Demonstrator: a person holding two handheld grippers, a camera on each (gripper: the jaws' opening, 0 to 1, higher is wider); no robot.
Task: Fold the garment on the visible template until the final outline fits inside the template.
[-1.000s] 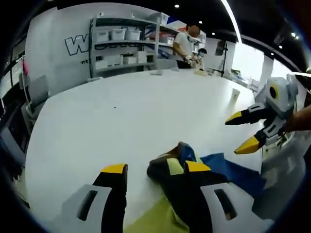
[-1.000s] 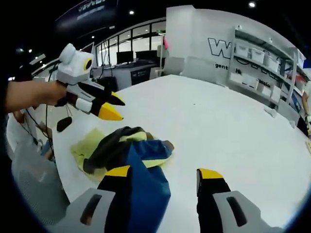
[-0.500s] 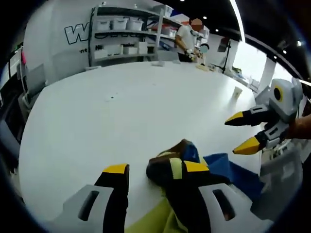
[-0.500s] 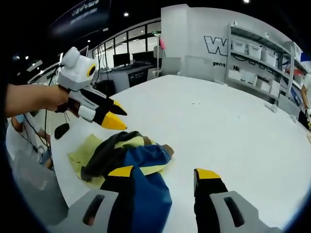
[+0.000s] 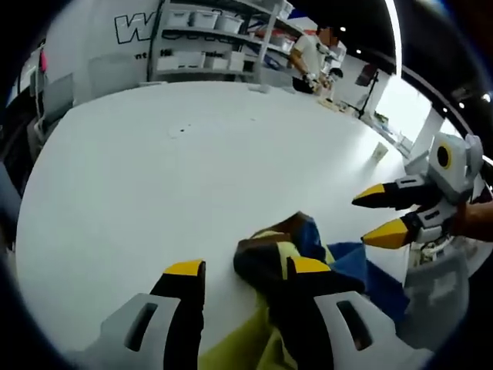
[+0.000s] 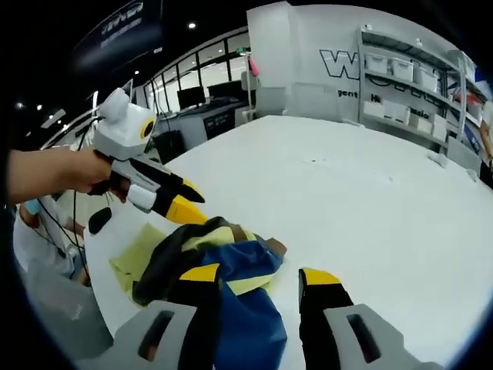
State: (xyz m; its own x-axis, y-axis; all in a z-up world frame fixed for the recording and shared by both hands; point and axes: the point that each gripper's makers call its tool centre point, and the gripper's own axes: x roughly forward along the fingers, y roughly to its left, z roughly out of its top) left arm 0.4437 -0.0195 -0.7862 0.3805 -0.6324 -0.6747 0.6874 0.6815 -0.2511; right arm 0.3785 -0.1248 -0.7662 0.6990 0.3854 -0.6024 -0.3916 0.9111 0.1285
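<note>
Both grippers have dropped a bit closer to the pile vs a sec ago; cams tilted down w/ them, garment itself hasn't shifted on the table. Reads as an approach to a first grasp, so folding isn't begun yet imo.

Left gripper view, near to far: left gripper [image 5: 245,267] jaws wide apart, nothing between them. Its right jaw overlaps the garment [image 5: 286,245] in the pic; can't tell if it's touching or just above. Garment is a bunched heap: dark part nearest, yellow-green streak, brown bit on top, blue part trailing off to the right. Yellow-green template [image 5: 235,351] peeks out under it at the bottom. Right gripper [image 5: 376,214] hangs beyond the blue side, apart from the cloth, jaws spread, empty. Past that bare white table [image 5: 192,162], then shelving [image 5: 208,42] and a person [image 5: 312,54] at the far edge.

Right gripper view: right gripper's jaws open, nothing held; its left jaw sits over the blue cloth, contact unclear. Left gripper just above the dark end of the heap, template sheet beside/under it.

Garment is crumpled, lying partly on the template near the table's near edge. Prob needs spreading flat before any fold.
</note>
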